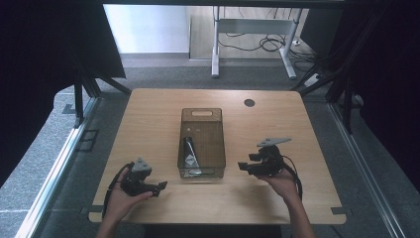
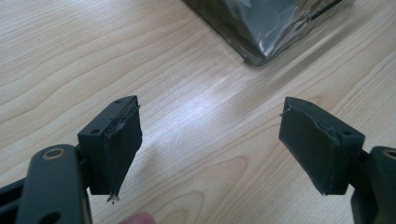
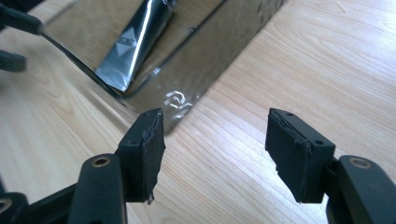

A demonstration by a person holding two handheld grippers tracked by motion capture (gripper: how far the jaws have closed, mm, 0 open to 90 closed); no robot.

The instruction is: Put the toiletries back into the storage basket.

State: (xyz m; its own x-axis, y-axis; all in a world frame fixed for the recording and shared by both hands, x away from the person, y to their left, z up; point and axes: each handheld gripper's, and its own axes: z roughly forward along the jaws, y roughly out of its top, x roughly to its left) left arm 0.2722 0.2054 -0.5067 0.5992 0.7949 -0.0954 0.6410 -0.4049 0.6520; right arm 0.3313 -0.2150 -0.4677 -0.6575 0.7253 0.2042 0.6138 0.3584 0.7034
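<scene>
Both claws, left claw (image 1: 159,187) and right claw (image 1: 242,166), stand spread and empty beside the bin (image 1: 220,148). Step: approach. Next, the right claw, at the bin's four o'clock, likely reaches for the dark pouch (image 1: 189,152).

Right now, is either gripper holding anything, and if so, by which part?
Nothing is held. The left gripper and the right gripper both stand open over the bare table, beside the bin with the tube in it.
</scene>
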